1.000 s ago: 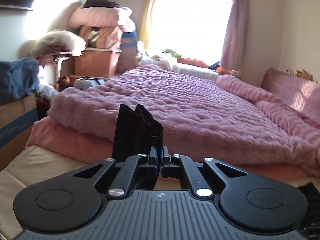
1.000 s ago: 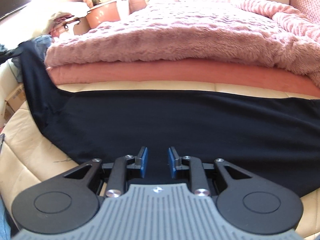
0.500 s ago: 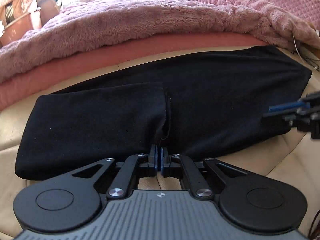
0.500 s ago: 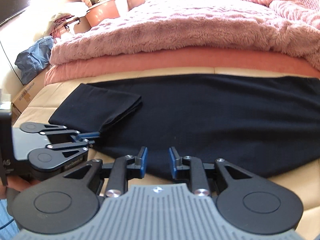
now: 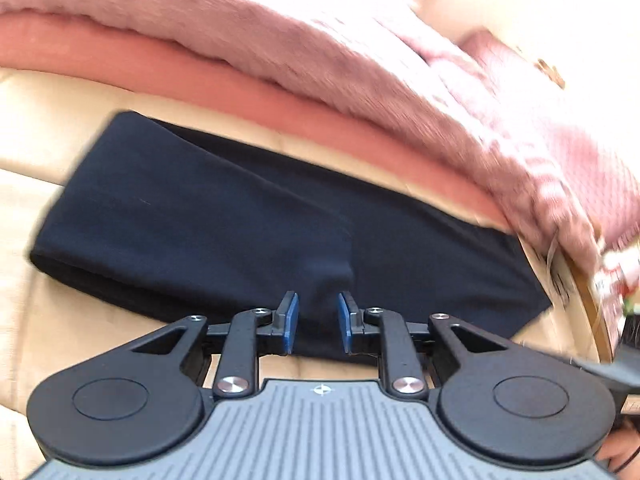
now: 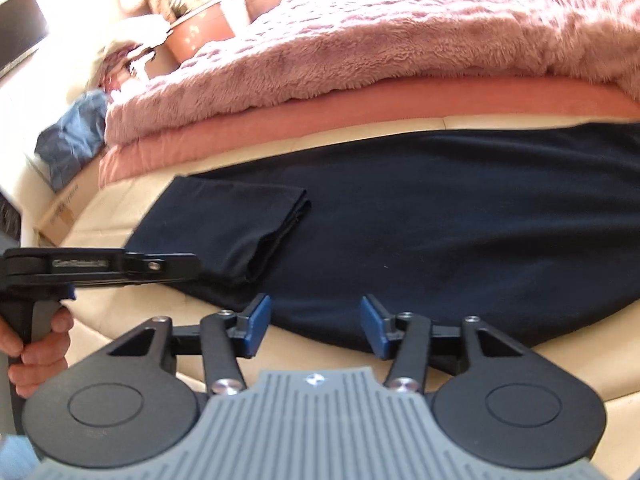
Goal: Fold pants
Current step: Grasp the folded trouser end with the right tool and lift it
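The left gripper has come down and let go of the folded pant leg; its jaws are opening. The right gripper is opening wider, holding nothing. The black pants lie flat on the cream bed edge.
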`<action>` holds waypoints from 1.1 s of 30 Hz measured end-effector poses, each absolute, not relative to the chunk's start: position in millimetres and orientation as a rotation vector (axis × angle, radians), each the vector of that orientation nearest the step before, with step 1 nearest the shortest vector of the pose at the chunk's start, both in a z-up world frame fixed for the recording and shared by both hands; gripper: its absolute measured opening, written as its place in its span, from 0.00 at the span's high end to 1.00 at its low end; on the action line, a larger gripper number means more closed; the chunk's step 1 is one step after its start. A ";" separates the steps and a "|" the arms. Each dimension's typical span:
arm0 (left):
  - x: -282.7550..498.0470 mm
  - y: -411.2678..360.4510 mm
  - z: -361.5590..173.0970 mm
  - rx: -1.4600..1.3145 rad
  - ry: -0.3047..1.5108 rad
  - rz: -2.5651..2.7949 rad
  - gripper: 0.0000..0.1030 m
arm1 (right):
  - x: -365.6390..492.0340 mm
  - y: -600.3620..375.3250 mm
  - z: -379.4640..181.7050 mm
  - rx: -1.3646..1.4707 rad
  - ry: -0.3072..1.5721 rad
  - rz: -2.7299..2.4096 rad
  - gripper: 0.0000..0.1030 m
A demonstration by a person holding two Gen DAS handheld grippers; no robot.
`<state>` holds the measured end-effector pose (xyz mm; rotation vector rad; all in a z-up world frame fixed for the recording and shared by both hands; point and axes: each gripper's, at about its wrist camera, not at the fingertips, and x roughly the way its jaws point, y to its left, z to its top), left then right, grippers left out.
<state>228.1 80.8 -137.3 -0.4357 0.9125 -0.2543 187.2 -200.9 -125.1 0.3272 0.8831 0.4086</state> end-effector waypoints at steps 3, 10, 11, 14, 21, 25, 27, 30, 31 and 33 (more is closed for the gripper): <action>234.5 90.4 -137.8 -0.414 0.902 -0.187 0.77 | 199.8 -195.5 -129.1 0.420 0.904 0.421 0.51; 247.5 105.6 -149.6 -0.427 0.910 -0.116 0.77 | 245.8 -174.0 -145.9 0.612 0.954 0.453 0.54; 247.3 108.0 -151.0 -0.428 0.911 -0.111 0.77 | 253.7 -171.3 -150.3 0.638 0.970 0.450 0.56; 246.4 116.2 -152.5 -0.441 0.911 -0.102 0.77 | 272.8 -167.5 -166.6 0.712 1.022 0.424 0.57; 249.4 128.1 -155.9 -0.470 0.903 -0.079 0.77 | 288.1 -157.7 -178.1 0.789 1.037 0.446 0.75; 245.3 135.0 -154.4 -0.490 0.891 -0.061 0.77 | 291.8 -145.1 -177.5 0.754 1.039 0.438 0.95; 241.1 138.3 -150.6 -0.487 0.877 -0.052 0.77 | 291.5 -142.9 -171.5 0.744 1.030 0.438 1.00; 234.3 145.3 -143.7 -0.499 0.851 -0.030 0.77 | 291.1 -136.4 -147.5 0.676 0.987 0.461 1.00; 231.9 148.1 -140.8 -0.507 0.840 -0.022 0.77 | 291.6 -133.2 -136.7 0.649 0.972 0.474 1.00; 227.8 152.0 -135.0 -0.523 0.824 -0.014 0.77 | 294.0 -127.3 -111.5 0.595 0.948 0.503 1.00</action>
